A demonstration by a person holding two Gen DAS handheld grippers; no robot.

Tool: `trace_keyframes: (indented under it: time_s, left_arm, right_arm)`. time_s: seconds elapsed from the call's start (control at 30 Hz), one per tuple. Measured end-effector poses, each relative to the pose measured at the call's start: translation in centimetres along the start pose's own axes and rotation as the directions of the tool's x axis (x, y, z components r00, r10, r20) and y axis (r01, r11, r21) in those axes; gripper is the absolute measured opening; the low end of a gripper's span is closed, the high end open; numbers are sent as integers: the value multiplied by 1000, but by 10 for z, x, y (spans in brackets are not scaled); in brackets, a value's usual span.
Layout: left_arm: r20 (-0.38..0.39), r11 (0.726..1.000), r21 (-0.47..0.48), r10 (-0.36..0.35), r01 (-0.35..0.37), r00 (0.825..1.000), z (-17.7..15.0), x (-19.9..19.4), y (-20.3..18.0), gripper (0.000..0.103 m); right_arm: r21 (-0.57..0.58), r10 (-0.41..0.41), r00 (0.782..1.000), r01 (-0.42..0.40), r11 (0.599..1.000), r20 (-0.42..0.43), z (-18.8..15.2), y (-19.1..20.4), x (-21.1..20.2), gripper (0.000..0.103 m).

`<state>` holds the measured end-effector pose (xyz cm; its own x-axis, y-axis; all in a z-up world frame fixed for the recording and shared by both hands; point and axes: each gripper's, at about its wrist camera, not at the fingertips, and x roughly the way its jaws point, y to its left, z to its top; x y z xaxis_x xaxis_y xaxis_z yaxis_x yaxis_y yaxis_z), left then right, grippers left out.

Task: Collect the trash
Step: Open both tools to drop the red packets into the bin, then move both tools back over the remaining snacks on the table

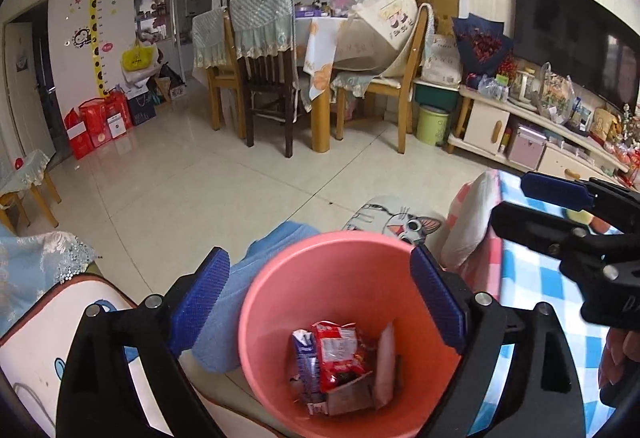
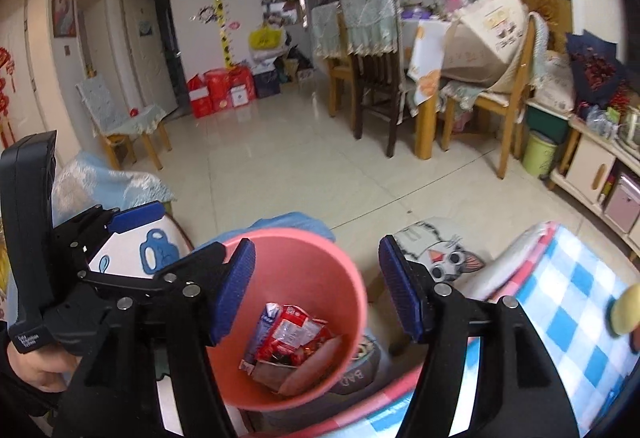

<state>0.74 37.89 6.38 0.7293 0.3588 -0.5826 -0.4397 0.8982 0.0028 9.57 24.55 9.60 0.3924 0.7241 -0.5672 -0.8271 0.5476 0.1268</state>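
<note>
Both grippers hang over the pink bucket (image 1: 352, 318) that sits on the floor in front of the person, and both sets of jaws stand wide apart with nothing between them. The trash (image 1: 340, 362) lies at the bottom of that bucket: a red snack wrapper (image 1: 340, 350), a blue-and-white carton (image 1: 304, 354) leaning beside it with its long side pointing up the bucket wall, and some cardboard and paper under them. From the left gripper (image 1: 320, 298) the bucket mouth lies straight below and ahead, almost centred between the pads; from the right gripper (image 2: 316, 290) it lies below and a little to the left, so the left one looks the better lined up with it. Nothing else that looks like trash shows within reach, so I judge the collecting largely done, and any coming move turns on going back out to the table (image 2: 580, 318) with the blue checked cloth at the person's right, which the right gripper is nearer to. The right wrist view shows a yellowish round thing (image 2: 624, 310) at the far edge of that cloth, too blurred to name, and the person's left hand (image 2: 40, 366) on the other gripper's handle. The left wrist view shows the right gripper (image 1: 532, 206) from the side, poised above the cloth, and looks more squarely down into the bucket.
</note>
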Motion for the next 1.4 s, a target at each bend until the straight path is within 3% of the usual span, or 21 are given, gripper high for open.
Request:
trace_keyframes:
  time_s: [0.27,0.57,0.9,0.97,1.1,1.27,1.4]
  left_arm:
    - [18,996,57,-71,70,997,5,-27,-48,91]
    - [3,980,136,-151,149,989,-2,-44,-124,91]
    - [-69,926,250,-275,283,959,-29,-39,-248,91]
    - [-84,908,266,-313,324,946,-36,-34,-276,91]
    - [-130,845,305,-419,438,899,-53,-21,-340,91]
    - [-178,777,370,-480,510,859,-73,-5,-421,91]
    - [-223,727,393,-519,564,825,-82,8,-481,91]
  right_arm:
    - [67,-120,993,119,991,19,-25,-41,-62,71]
    - [154,-245,970,241,958,8,-78,-102,-135,72]
    - [258,-384,922,381,888,-39,-153,-186,-207,72]
    - [284,-408,911,406,869,-54,-170,-205,-220,72]
    - [339,-473,877,471,815,-82,-209,-241,-248,72]
    - [437,-555,822,549,712,-128,-264,-287,-279,72]
    - [499,-562,804,574,650,-192,-297,-321,-291,72]
